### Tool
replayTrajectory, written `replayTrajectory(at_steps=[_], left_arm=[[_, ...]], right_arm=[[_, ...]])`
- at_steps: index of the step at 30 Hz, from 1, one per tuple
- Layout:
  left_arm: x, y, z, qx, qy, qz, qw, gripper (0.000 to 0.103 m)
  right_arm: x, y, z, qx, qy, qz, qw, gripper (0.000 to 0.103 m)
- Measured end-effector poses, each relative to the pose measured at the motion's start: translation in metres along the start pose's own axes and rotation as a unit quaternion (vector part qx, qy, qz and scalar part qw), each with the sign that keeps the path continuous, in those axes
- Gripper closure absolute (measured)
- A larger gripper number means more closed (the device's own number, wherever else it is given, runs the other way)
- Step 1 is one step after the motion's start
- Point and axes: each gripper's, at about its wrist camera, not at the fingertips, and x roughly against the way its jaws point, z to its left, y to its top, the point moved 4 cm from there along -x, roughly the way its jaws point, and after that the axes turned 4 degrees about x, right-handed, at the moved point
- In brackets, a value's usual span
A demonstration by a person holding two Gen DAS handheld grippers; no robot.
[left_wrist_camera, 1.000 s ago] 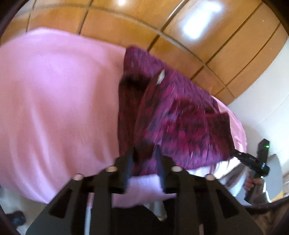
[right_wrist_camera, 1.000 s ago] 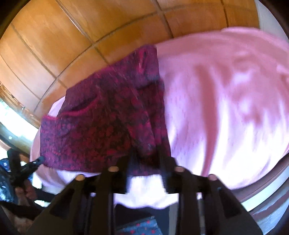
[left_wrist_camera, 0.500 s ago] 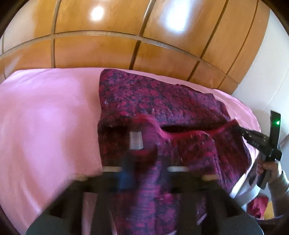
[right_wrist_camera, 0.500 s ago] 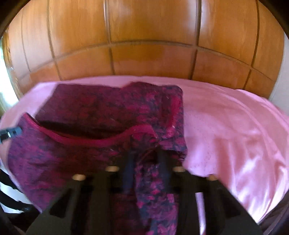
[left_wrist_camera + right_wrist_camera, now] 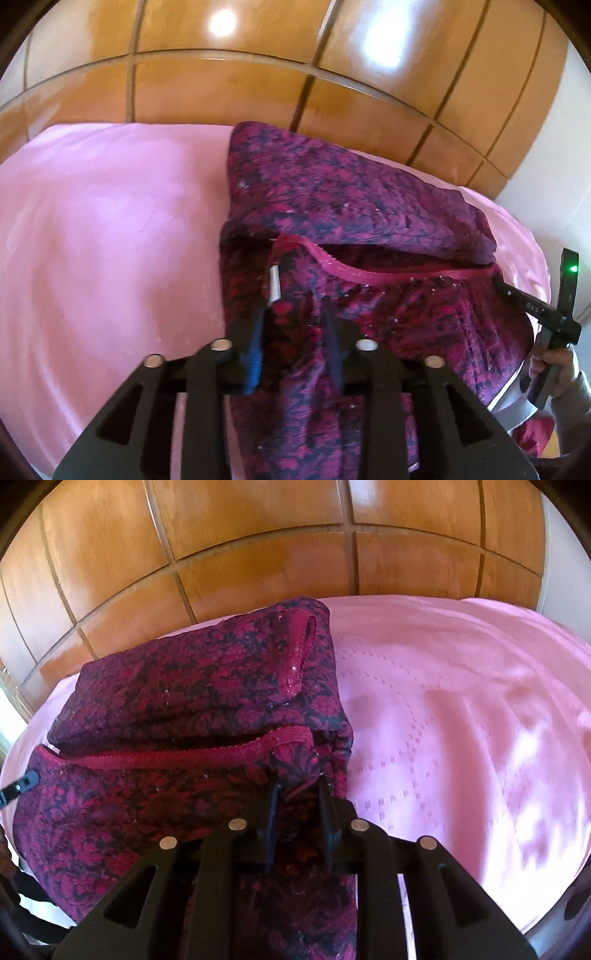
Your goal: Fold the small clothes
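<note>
A small dark red floral garment (image 5: 351, 206) with red trim lies folded on the pink bedsheet (image 5: 110, 229). Its near layer drapes back over both grippers. My left gripper (image 5: 293, 314) has its jaws opening at the near left corner. Cloth lies loosely between the fingers, beside a white tag (image 5: 274, 284). My right gripper (image 5: 297, 788) pinches a bunched fold at the near right corner of the garment (image 5: 192, 686), and its jaws are opening too. In the left wrist view the right gripper's black body (image 5: 543, 314) shows at the far right, held by a hand (image 5: 554, 365).
A glossy wooden headboard (image 5: 258, 85) rises right behind the bed. The pink sheet (image 5: 461, 709) spreads wide to the right of the garment. A white wall (image 5: 546, 166) stands past the right end of the headboard.
Both grippers carried the hanging garment forward and down, and it now rests folded on the sheet. The left jaws stand wider than half a second ago.
</note>
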Motion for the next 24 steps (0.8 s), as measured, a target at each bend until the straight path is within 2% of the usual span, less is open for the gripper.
replayTrajectory(at_steps=[3,5,6,7,10,13,17,18,19,20,21,24], left_arm=[[-0.008,-0.001,-0.008,-0.028,0.02,0.012,0.9993,0.065],[-0.009,-0.001,-0.012,-0.037,0.028,0.01,0.9989,0.078],[-0.006,-0.001,-0.014,-0.044,0.037,0.003,0.9983,0.086],[-0.001,-0.001,-0.015,-0.05,0.045,-0.008,0.9977,0.088],[0.021,0.0,-0.026,-0.078,0.068,-0.048,0.9934,0.089],[0.035,0.0,-0.035,-0.093,0.076,-0.071,0.9903,0.089],[0.031,0.0,-0.035,-0.089,0.083,-0.066,0.9903,0.088],[0.028,0.001,-0.032,-0.081,0.079,-0.06,0.9918,0.081],[0.024,0.001,-0.03,-0.076,0.076,-0.053,0.9928,0.065],[0.022,0.002,-0.026,-0.065,0.078,-0.05,0.9936,0.053],[0.022,0.003,-0.023,-0.055,0.075,-0.054,0.9942,0.041],[0.022,0.003,-0.012,-0.024,0.036,-0.041,0.9983,0.041]], right_arm=[[0.001,-0.001,0.001,-0.011,0.0,-0.004,1.0,0.078],[0.002,-0.002,0.001,-0.015,-0.002,-0.004,1.0,0.076],[0.004,-0.002,0.002,-0.014,-0.007,-0.004,1.0,0.071],[0.006,-0.002,0.003,-0.012,-0.014,-0.005,1.0,0.068],[0.013,0.002,0.008,0.012,-0.028,-0.008,1.0,0.069],[0.008,-0.001,0.012,0.029,-0.037,0.0,0.999,0.07],[0.009,-0.001,0.011,0.011,-0.034,-0.003,0.999,0.067],[0.011,0.0,0.011,0.009,-0.034,-0.005,0.999,0.061],[0.014,0.0,0.011,0.009,-0.033,-0.007,0.999,0.057],[0.017,-0.001,0.011,0.01,-0.032,-0.007,0.999,0.051],[0.019,-0.003,0.01,0.012,-0.031,-0.006,0.999,0.051],[0.025,-0.005,0.012,0.019,-0.026,-0.007,0.999,0.051]])
